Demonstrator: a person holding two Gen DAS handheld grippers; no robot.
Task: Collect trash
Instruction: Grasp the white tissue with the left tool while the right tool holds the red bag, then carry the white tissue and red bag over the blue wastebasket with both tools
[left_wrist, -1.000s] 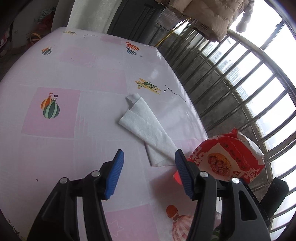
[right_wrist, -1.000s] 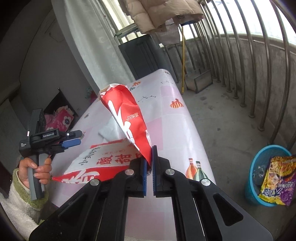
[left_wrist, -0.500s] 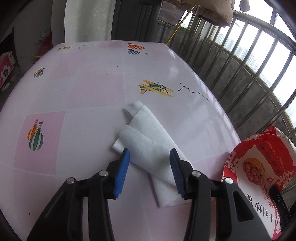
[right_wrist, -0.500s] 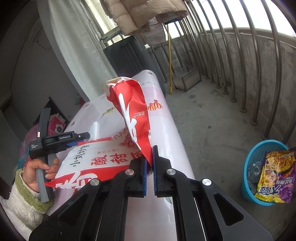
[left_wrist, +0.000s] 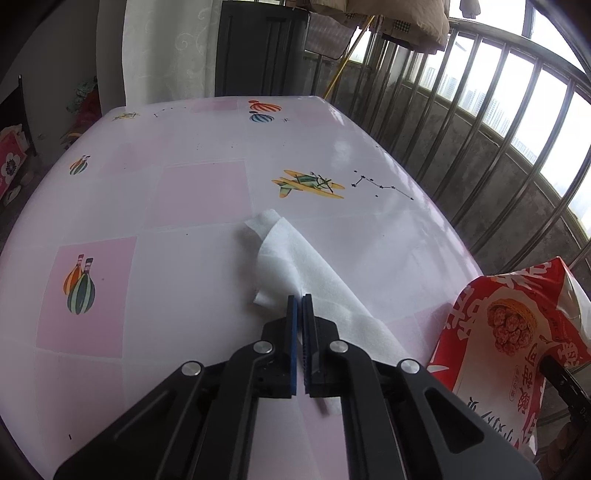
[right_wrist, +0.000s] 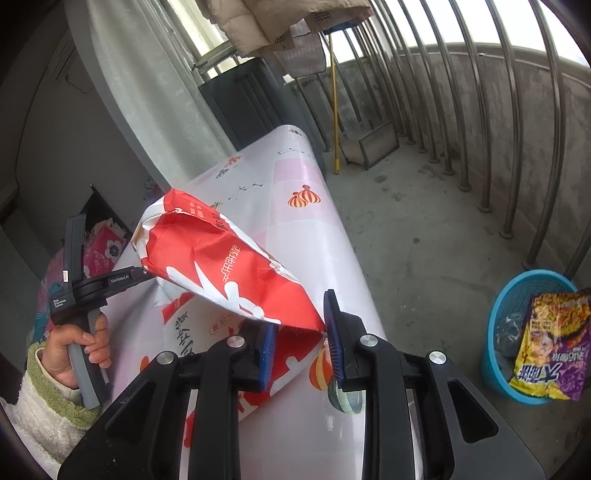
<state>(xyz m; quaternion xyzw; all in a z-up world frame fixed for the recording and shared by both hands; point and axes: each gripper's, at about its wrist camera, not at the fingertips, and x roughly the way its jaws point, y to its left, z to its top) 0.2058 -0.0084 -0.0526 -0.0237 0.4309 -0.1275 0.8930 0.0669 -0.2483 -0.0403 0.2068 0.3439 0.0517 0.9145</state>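
Covering most of both views, the desk (left_wrist: 207, 192) carries the remaining trash. The red snack bag (right_wrist: 229, 273) sits between the right gripper (right_wrist: 301, 341) jaws, which have parted from a tight pinch to wide, so it looks released. The left gripper (left_wrist: 300, 332) jaws, apart a moment ago, now clamp the white tissue (left_wrist: 295, 266). Only the right view shows the blue bin (right_wrist: 495, 354) on the floor.
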